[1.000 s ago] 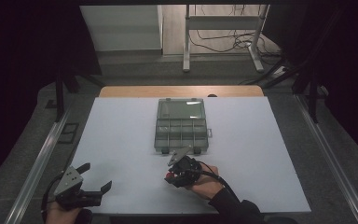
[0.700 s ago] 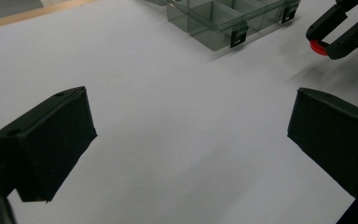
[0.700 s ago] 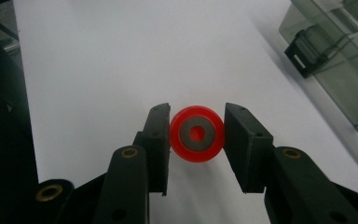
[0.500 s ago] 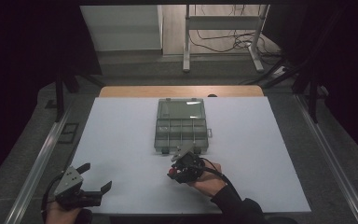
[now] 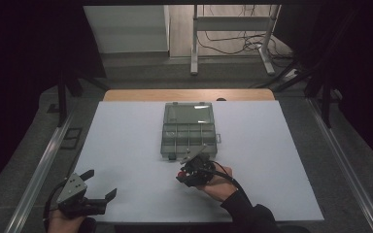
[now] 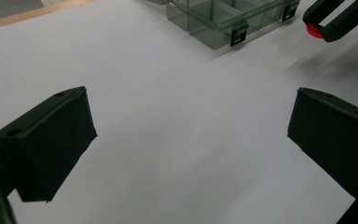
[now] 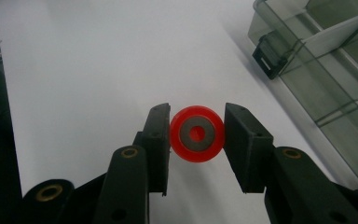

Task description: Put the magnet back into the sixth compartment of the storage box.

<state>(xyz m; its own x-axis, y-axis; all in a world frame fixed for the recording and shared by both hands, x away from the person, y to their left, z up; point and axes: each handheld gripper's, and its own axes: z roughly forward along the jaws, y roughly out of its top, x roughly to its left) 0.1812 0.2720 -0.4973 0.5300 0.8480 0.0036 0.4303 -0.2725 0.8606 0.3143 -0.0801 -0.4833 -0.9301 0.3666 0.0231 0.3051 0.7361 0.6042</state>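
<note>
Red ring (image 7: pixel 196 134) (grey core, small red centre) pinched in right gripper (image 7: pixel 196 135) jaws; left gripper (image 6: pixel 189 144) jaws spread.

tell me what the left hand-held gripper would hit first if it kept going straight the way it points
Probably nothing soon: the open left hand-held gripper faces bare white table. Further along sits the clear compartment box, though depth is unclear.

The right gripper (image 5: pixel 187 175), clamped on the red ring (image 7: pixel 196 134), sits slightly farther from the compartment box (image 5: pixel 188 130), nearer the table's (image 5: pixel 126 145) front edge.
</note>
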